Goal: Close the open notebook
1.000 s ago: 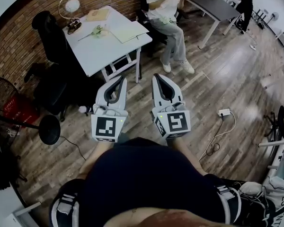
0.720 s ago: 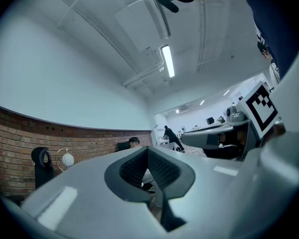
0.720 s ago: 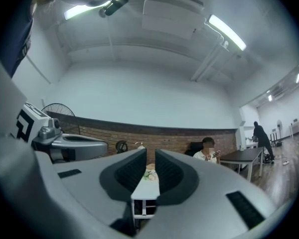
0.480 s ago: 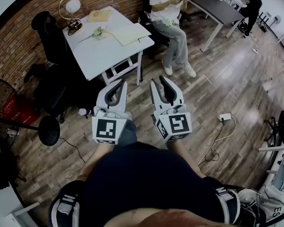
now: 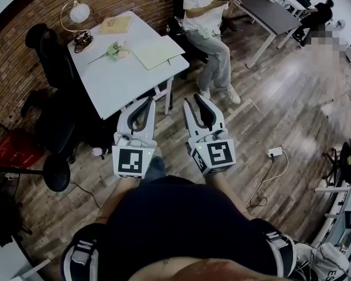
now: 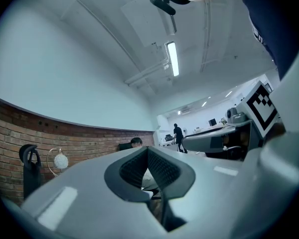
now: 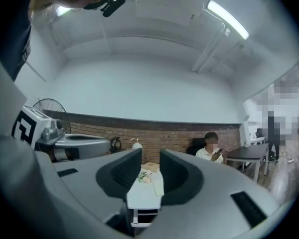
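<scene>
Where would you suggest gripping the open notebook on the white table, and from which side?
Likely the open notebook by its free edge beside the white table's right rim in the head view: it lies flat, so approach low from there.

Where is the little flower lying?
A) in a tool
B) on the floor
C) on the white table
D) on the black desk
C: the flower lies on the white table, beside the notebook.
</scene>
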`<state>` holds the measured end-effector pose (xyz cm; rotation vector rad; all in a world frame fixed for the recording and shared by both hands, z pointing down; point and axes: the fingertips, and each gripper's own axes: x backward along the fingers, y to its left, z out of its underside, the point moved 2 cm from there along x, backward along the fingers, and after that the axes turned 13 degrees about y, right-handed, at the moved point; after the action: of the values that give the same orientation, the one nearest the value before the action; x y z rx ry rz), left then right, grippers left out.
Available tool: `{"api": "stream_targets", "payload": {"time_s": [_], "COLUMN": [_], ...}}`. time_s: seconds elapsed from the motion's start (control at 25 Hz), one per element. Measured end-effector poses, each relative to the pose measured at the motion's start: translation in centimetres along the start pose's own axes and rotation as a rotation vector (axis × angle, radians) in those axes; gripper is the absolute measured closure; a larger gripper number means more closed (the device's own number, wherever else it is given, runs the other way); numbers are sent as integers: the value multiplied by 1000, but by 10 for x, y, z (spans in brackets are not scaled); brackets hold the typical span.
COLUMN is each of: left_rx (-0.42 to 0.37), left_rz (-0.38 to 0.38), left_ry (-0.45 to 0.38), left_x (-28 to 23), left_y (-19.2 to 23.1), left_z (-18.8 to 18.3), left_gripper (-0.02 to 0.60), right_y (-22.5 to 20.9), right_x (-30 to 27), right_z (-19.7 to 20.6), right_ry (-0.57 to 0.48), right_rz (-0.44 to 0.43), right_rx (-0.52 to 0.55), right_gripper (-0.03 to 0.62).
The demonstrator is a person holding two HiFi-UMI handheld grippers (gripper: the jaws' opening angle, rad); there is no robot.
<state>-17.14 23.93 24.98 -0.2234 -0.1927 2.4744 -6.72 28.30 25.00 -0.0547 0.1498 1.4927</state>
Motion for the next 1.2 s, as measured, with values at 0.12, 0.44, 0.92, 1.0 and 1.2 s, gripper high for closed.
{"api": "stream_targets", "payload": {"time_s": [0.12, 0.44, 0.92, 1.0, 1.2], "left_rx": [5, -12, -23, -18, -17], "left_rz": [10, 41, 97, 108, 128], "left_ry": [8, -4, -23, -21, -9], "left_x": [-32, -114, -200, -207, -219], "left_y": [18, 67, 111, 112, 113], "left_z": [-5, -13, -7, -4, -1], "left_gripper": [575, 575, 575, 575, 575], "right_y": [-17, -59, -98, -102, -112], "right_x": [-32, -113, -194, -198, -207], "right_z": [-10, -26, -33, -29, -26], "right_ry": [-9, -15, -49, -39, -33], "right_rz": [5, 30, 72, 82, 95], "right_rx": [-6, -19, -22, -29, -38], "right_gripper": [514, 514, 514, 514, 514]}}
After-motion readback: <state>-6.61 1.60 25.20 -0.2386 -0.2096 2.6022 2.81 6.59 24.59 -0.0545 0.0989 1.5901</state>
